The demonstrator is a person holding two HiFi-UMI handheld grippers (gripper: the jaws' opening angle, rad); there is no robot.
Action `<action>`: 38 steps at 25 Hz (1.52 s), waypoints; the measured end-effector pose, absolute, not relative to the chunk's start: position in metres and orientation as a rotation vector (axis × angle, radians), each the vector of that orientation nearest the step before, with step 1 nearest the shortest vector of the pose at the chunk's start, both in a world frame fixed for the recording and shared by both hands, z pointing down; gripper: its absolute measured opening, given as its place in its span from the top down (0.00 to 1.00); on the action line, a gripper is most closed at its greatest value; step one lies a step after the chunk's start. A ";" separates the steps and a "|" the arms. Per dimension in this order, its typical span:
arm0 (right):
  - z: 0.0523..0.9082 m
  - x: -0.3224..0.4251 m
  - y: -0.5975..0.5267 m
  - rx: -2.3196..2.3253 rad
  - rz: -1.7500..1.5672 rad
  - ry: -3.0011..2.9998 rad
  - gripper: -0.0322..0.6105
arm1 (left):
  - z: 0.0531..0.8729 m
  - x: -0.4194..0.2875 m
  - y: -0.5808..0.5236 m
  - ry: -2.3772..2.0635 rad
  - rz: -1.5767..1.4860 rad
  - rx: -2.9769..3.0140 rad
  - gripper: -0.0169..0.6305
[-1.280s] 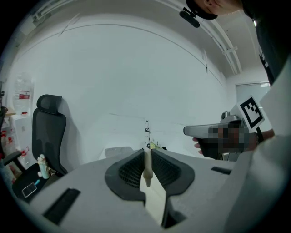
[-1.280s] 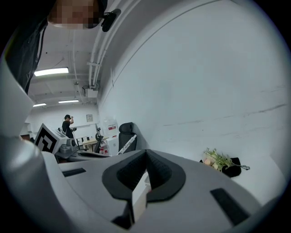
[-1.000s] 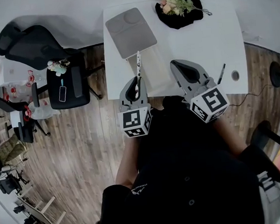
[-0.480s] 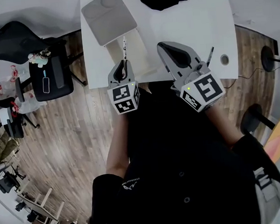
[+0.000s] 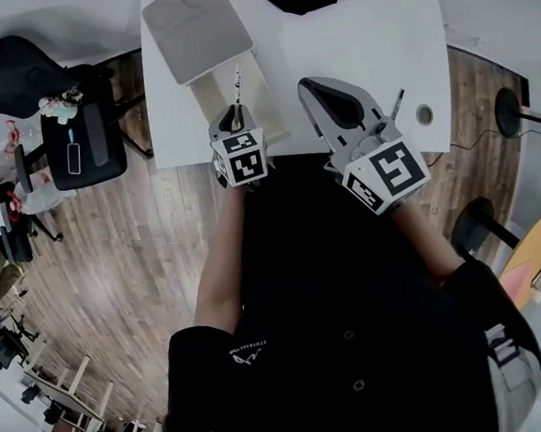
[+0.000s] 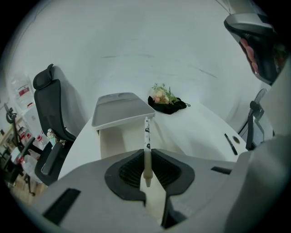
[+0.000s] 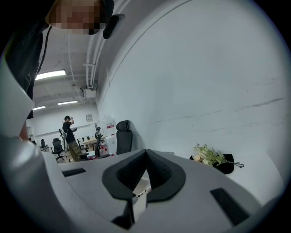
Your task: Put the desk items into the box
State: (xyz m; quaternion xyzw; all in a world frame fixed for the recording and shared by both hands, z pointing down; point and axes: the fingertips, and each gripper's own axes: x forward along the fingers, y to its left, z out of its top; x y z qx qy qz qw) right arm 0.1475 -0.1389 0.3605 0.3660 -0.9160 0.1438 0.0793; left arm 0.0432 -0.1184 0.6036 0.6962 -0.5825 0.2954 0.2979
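Fingers (image 6: 127, 172) of the left gripper (image 6: 146, 157) are clamped on a white pen (image 6: 147, 132), gripping it near its blunt end. The rest of the pen juts forward over the open box (image 6: 119, 139). In the head view the pen (image 5: 236, 83) runs from the left gripper (image 5: 234, 121) across the box's pale inside (image 5: 266, 107) towards the raised grey lid (image 5: 196, 27).

The right gripper (image 7: 146, 154) has its ribbed fingers (image 7: 131, 172) pressed together with nothing between them. It hangs above the near edge of the desk (image 5: 349, 34), just beside the box.

As I judge it, the task is mid-way at best. The pen is over the box but not yet let go, and no view shows what, if anything, lies at the bottom. A thin black pen (image 5: 397, 103) lies well apart to the right, near a round hole in the desk (image 5: 422, 113), and has yet to go in. A bunch of flowers on a dark cloth (image 6: 164, 98) sits at the far edge; whether it counts as a desk item, I cannot say.

The white pen carries dark print along its barrel, but it is too small to read. The gripper cubes bear only square black-and-white markers, and no brand name can be made out anywhere.
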 end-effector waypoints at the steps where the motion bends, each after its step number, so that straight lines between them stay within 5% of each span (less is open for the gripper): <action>1: 0.361 0.147 -0.139 1.090 0.430 -2.740 0.95 | 0.609 0.045 -0.119 -1.536 0.788 1.850 0.89; 38: 0.379 0.132 -0.142 1.007 0.432 -2.709 0.95 | 0.678 0.049 -0.121 -1.378 0.859 1.693 0.86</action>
